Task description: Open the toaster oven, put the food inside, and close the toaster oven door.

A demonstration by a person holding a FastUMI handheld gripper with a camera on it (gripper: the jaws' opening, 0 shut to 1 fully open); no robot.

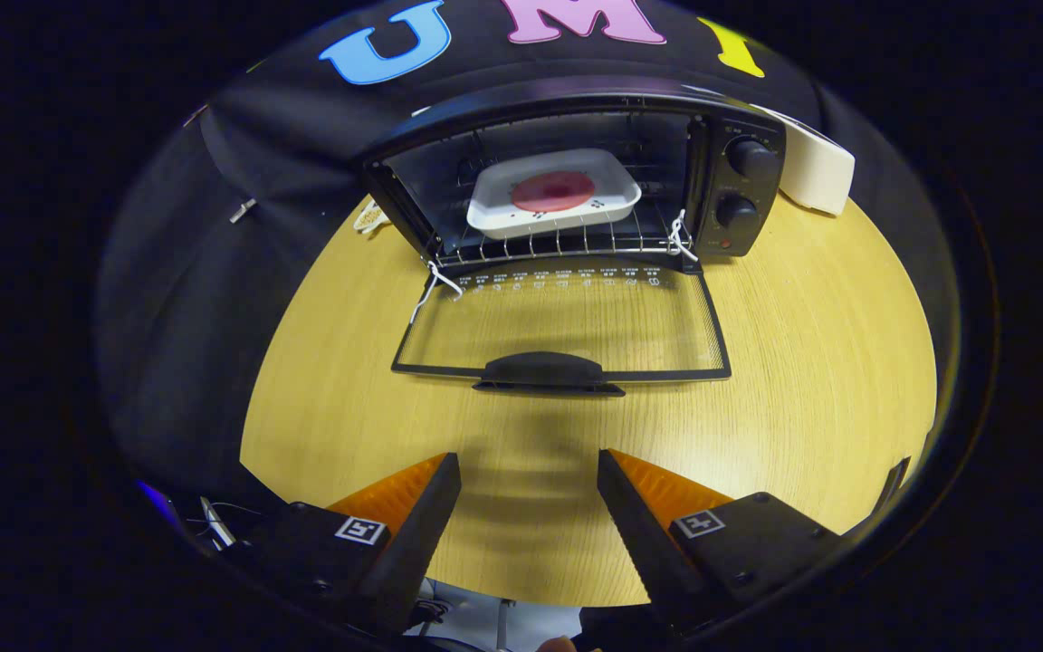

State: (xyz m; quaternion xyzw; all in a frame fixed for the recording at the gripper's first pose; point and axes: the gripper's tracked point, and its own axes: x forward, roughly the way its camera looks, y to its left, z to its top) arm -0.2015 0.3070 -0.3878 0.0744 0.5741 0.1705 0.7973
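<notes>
A black toaster oven [739, 181] stands at the far side of the round wooden table [802, 380]. Its glass door [567, 321] lies folded down flat toward me, with the black handle [547, 371] at its near edge. Inside, on the wire rack [567, 243], sits a white tray [554, 197] holding a round red piece of food [553, 191]. My gripper [529, 466] is open and holds nothing; its fingers hover above the table a short way before the door handle.
Two black knobs [748, 158] sit on the oven's right panel. A white boxy object [816, 167] stands behind the oven to the right. A small pale item [370, 217] lies on the table left of the oven. White ties [435, 285] hang at the door hinges.
</notes>
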